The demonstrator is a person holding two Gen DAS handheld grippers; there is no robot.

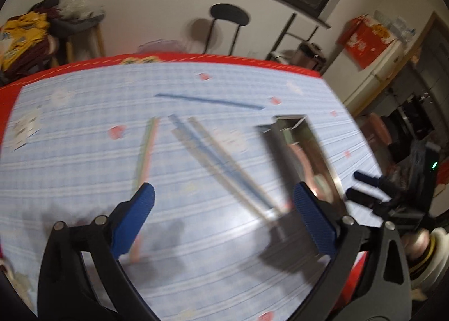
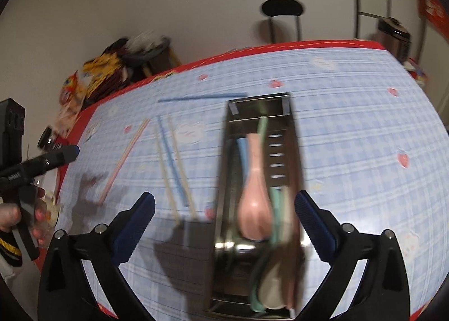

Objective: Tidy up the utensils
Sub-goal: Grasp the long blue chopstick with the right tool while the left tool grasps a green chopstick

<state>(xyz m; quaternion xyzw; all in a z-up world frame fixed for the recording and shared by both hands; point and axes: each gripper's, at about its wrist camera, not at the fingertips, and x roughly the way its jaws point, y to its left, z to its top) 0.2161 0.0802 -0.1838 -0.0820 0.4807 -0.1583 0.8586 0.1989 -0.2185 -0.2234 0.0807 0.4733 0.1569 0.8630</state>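
Reaching for the loose chopsticks (image 1: 221,164) at frame centre could have nudged them against the metal tray (image 2: 283,113) holding spoons (image 2: 254,197). Both the left tongs (image 1: 224,203) and right tongs (image 2: 224,209) gaped wide, empty, angled steeply down over the table (image 1: 84,180).

The counter (image 2: 350,130), spread with a pale blue checked cloth over red, carries a long steel utensil tray (image 2: 283,158), one blue chopstick (image 2: 202,96) apart, and loose pastel chopsticks (image 2: 174,164) beside the tray.
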